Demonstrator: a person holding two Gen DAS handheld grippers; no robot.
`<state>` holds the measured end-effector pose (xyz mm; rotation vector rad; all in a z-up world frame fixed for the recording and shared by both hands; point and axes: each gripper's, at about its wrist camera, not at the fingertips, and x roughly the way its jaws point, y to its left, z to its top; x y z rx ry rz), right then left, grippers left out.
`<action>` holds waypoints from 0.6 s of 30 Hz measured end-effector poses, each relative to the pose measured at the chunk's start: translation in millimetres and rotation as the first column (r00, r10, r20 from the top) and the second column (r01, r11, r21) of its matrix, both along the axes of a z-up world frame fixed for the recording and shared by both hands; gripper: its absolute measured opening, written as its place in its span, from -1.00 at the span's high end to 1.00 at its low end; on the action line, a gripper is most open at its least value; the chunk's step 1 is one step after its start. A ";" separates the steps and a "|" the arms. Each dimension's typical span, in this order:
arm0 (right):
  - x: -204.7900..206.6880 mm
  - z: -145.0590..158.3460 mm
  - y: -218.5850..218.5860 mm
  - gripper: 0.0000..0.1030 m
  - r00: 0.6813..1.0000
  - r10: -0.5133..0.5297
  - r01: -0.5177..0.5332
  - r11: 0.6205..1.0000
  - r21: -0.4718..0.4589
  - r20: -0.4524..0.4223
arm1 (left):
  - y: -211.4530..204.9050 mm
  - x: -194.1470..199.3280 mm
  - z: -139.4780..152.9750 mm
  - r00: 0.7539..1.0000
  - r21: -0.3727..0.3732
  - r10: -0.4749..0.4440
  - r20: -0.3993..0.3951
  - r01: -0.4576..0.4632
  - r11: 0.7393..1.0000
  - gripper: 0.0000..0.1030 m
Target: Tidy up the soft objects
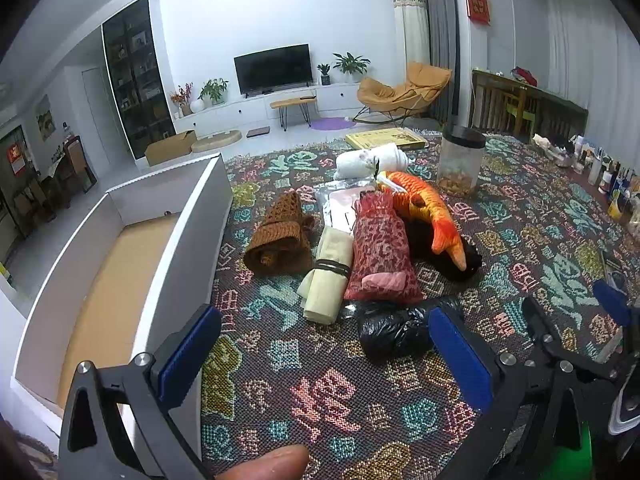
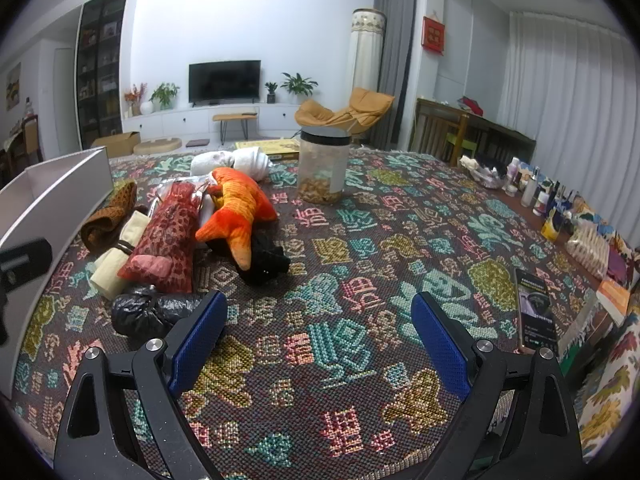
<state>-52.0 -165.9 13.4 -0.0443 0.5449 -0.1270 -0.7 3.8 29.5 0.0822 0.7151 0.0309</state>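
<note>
A pile of soft things lies on the patterned cloth: a brown knit roll (image 1: pixel 280 236) (image 2: pixel 110 214), a cream cloth roll (image 1: pixel 328 276) (image 2: pixel 116 258), a red mesh pouch (image 1: pixel 380 252) (image 2: pixel 166 238), an orange plush fish (image 1: pixel 428 212) (image 2: pixel 236 210) on a black knit item (image 1: pixel 464 260) (image 2: pixel 268 260), a white towel (image 1: pixel 372 160) (image 2: pixel 228 162) and a black plastic bundle (image 1: pixel 394 330) (image 2: pixel 148 310). My left gripper (image 1: pixel 324 354) is open and empty, just short of the pile. My right gripper (image 2: pixel 320 338) is open and empty, right of the pile.
An open white box (image 1: pixel 188 232) (image 2: pixel 56 200) with a brown floor stands left of the pile. A clear jar with a dark lid (image 1: pixel 460 164) (image 2: pixel 323 166) stands behind. A phone (image 2: pixel 534 310), bottles (image 2: pixel 532 190) and packets line the right edge.
</note>
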 end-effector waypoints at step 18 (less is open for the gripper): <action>0.0 0.1 -0.1 -0.84 1.000 0.000 0.000 1.000 -0.003 -0.002 | 10.1 -13.6 41.1 0.999 -0.005 0.025 0.048 -0.024 1.000 -1.00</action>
